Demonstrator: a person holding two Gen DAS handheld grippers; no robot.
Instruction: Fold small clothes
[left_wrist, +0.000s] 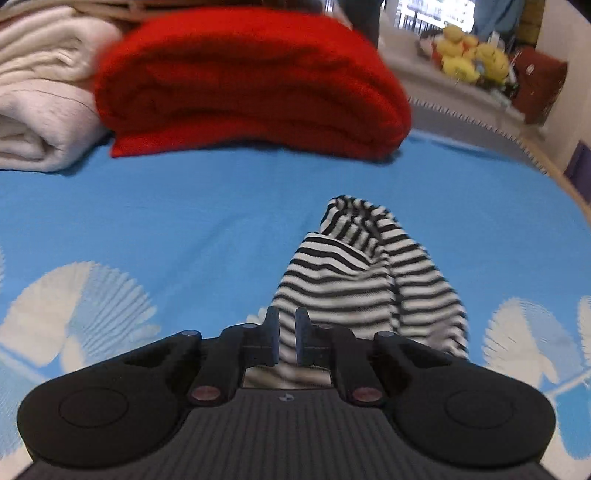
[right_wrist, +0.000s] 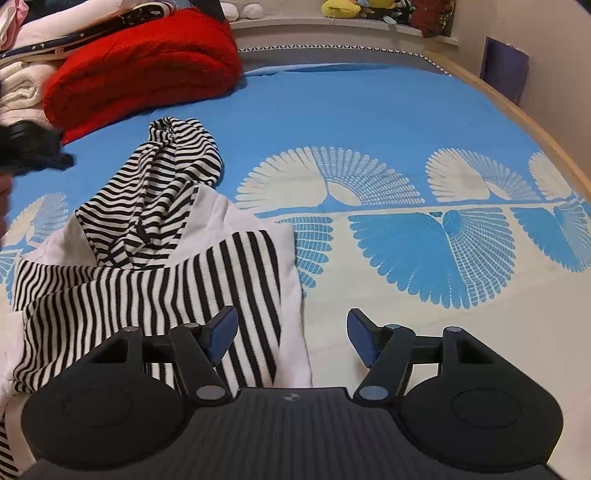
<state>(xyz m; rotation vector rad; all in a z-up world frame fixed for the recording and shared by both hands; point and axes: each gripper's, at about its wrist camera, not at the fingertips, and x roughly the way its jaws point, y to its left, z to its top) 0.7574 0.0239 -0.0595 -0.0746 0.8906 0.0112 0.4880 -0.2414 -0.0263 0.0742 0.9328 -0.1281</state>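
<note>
A small black-and-white striped garment (right_wrist: 147, 236) with white panels lies crumpled on the blue patterned bedspread (right_wrist: 369, 122). In the left wrist view my left gripper (left_wrist: 287, 338) is shut on a fold of the striped garment (left_wrist: 354, 280), which trails away ahead and to the right. In the right wrist view my right gripper (right_wrist: 291, 338) is open and empty, low over the garment's right edge, with its left finger (right_wrist: 221, 332) above the striped cloth. The left gripper's black body (right_wrist: 26, 147) shows blurred at the far left of that view.
A folded red blanket (left_wrist: 251, 85) and folded white blankets (left_wrist: 40, 92) lie at the far side of the bed. Yellow plush toys (left_wrist: 469, 55) sit on a shelf beyond. The bed's wooden edge (right_wrist: 535, 122) runs along the right.
</note>
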